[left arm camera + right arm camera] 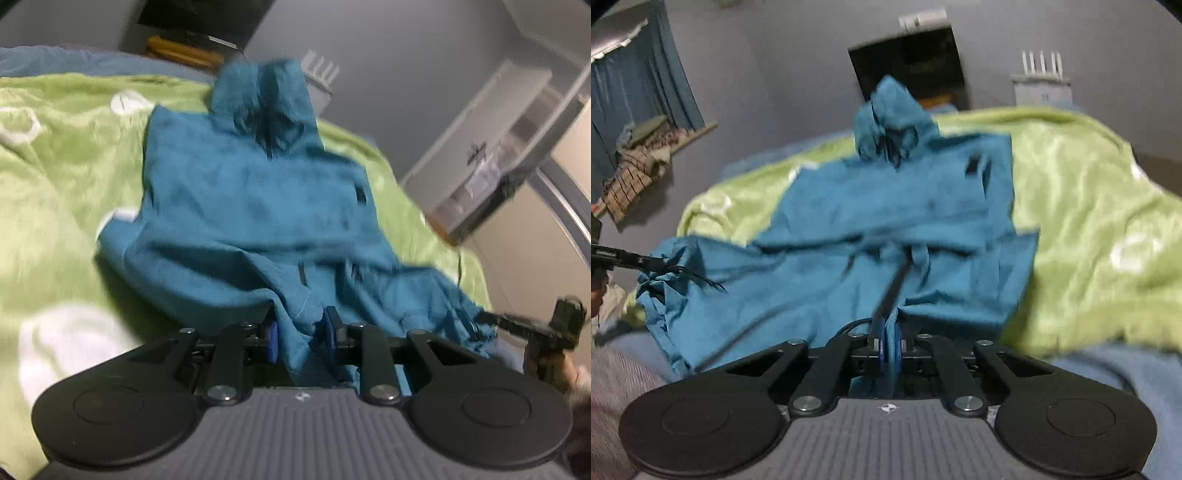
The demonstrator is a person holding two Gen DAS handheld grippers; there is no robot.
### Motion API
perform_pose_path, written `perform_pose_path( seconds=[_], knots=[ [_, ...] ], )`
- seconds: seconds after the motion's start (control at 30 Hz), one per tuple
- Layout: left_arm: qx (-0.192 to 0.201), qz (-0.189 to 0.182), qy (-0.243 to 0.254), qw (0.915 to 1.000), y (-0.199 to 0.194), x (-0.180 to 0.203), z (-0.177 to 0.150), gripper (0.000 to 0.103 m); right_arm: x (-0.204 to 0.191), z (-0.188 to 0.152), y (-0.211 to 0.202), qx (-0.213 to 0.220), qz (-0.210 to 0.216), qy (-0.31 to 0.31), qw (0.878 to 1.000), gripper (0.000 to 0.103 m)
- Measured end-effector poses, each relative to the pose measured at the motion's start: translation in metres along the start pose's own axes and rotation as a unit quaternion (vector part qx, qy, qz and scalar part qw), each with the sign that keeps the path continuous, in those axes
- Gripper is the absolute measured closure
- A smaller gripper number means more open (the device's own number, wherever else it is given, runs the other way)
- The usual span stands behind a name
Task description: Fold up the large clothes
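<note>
- A teal hooded garment [255, 199] lies spread on a green blanket [55, 177], its long axis running from the bottom of each frame up to the top centre; the hood [890, 114] points away at the far end, the hem nearest the cameras.
- The left gripper [301, 336] pinches a bunched fold of the near hem between its blue pads, jaws narrow with cloth filling the gap.
- The right gripper [891, 341] is clamped almost fully together on another hem fold, beside a dark drawstring [894, 284].
- The blanket carries white patches and covers a bed.
- Behind stand grey walls, a dark opening [912, 59], blue curtains [639, 92] at upper left, and a white shelf unit [509, 147] at right.
</note>
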State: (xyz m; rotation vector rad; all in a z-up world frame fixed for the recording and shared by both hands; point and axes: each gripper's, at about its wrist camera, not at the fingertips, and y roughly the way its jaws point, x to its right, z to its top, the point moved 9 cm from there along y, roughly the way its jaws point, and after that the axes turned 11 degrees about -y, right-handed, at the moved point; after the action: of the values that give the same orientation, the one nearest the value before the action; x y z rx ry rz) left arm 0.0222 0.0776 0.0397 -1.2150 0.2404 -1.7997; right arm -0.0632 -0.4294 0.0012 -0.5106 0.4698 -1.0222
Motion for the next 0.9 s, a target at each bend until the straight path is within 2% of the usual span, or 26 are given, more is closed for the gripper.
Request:
perform_pose_path(
  seconds=[0.2,0.3,0.47,0.57,0.67,0.77,0.8,0.83,0.87,0.9],
  knots=[
    [0.047,-0.003,-0.025,0.9986,0.022,-0.006,0.059,0.083,0.028,0.068,0.009,0.069,-0.002,0.018,0.997,0.098],
    [0.084,0.011,-0.031,0.9959,0.033,-0.014,0.091,0.083,0.052,0.100,0.026,0.095,-0.009,0.036,0.995,0.098],
    [0.131,0.030,-0.051,0.9897,0.065,-0.032,0.145,0.083,0.090,0.148,0.072,0.124,-0.044,0.056,0.990,0.098],
    [0.147,0.050,-0.038,0.9872,0.090,-0.037,0.177,0.083,0.109,0.171,0.105,0.138,-0.072,0.061,0.986,0.098],
    [0.157,0.061,-0.075,0.9830,0.117,-0.049,0.205,0.080,0.131,0.184,0.142,0.144,-0.100,0.087,0.981,0.098],
    [0.161,0.053,-0.141,0.9754,0.136,-0.067,0.227,0.074,0.158,0.188,0.171,0.157,-0.155,0.101,0.970,0.093],
    [0.163,0.053,-0.152,0.9735,0.140,-0.073,0.232,0.069,0.169,0.188,0.177,0.159,-0.169,0.111,0.966,0.086],
    [0.166,0.057,-0.149,0.9732,0.140,-0.076,0.233,0.061,0.178,0.188,0.183,0.161,-0.169,0.122,0.965,0.075],
    [0.173,0.071,-0.134,0.9732,0.141,-0.080,0.235,0.056,0.183,0.186,0.189,0.160,-0.164,0.128,0.965,0.073],
    [0.184,0.098,-0.108,0.9720,0.140,-0.084,0.238,0.037,0.187,0.184,0.196,0.155,-0.162,0.126,0.966,0.072]
  ],
)
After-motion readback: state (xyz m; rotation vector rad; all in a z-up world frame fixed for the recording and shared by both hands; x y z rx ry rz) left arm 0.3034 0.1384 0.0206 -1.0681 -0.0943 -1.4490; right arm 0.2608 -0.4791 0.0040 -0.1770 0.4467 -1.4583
